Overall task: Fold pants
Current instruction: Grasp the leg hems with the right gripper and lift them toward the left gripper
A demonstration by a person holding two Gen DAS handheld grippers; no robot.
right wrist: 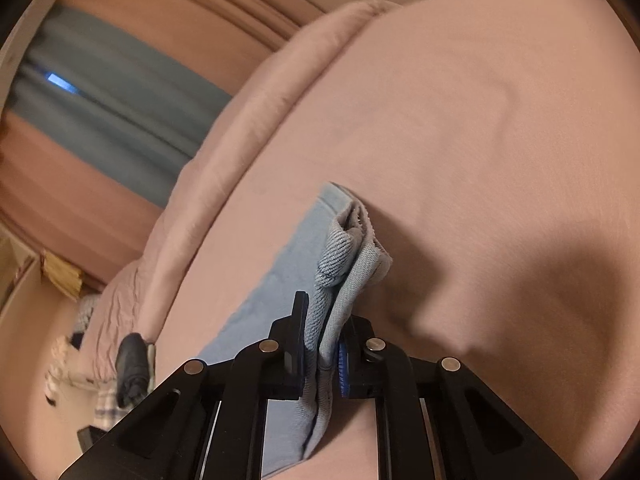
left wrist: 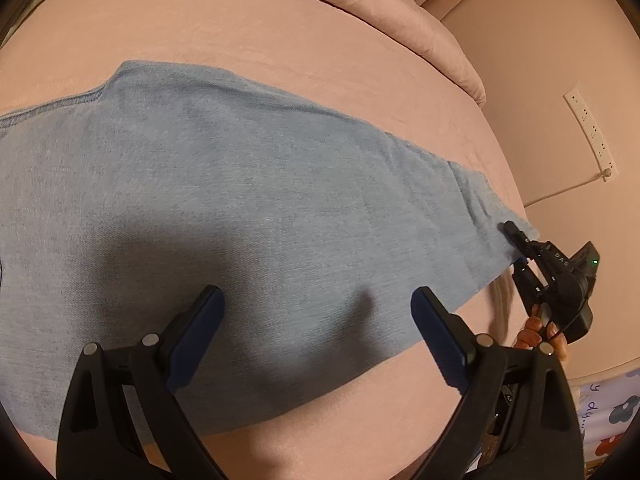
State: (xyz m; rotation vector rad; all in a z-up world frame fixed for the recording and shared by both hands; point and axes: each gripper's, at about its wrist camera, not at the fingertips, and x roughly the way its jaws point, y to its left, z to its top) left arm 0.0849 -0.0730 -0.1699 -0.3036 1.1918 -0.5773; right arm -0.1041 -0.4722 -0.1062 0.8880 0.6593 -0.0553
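Light-blue pants (left wrist: 224,184) lie flat across the pink bed (left wrist: 280,28), bare cover all round. Right tongs (right wrist: 322,344) clamp the bunched hem corner at the bed's edge; left tongs (left wrist: 316,300) hover spread above. Waist end cut off, probably beyond frame

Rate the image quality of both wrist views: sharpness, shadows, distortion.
Left wrist: sharp, fisheye-bowed, dark shadow across the pants ahead of the open left gripper. Right wrist: background motion-blurred, right gripper and pinched pants edge sharp, shadow on the pink bedcover.
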